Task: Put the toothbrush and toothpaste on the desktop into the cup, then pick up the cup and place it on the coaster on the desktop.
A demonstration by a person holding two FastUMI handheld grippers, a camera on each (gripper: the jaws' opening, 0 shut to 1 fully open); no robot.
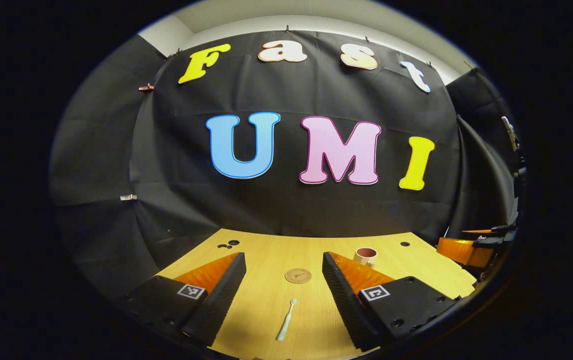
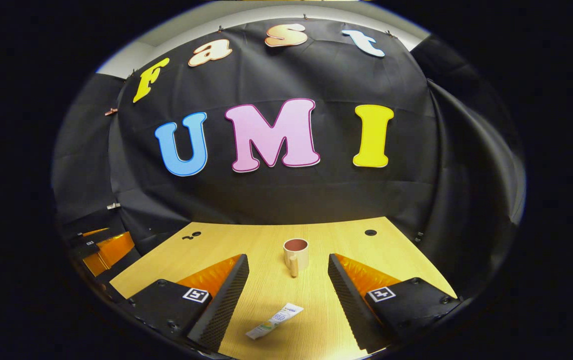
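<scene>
Both grippers (L (image 1: 284,287), R (image 2: 289,292)) spread wide, holding nothing. Brush (image 1: 286,320) near coaster (image 1: 298,275); paste (image 2: 274,321) near cup (image 2: 296,254).

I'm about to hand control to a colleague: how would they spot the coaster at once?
Start at the wooden desktop. In the left gripper view the coaster lies flat between that gripper's open fingers, beyond the toothbrush and left of the cup. It is the only round, flat brown disc, with a small emblem.

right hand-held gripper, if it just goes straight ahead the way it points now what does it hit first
Most likely the toothpaste tube, lying flat on the desktop between the open fingers of the right hand-held gripper. If the gripper passes above the tube, the cup farther on is next. Height is hard to judge.
</scene>
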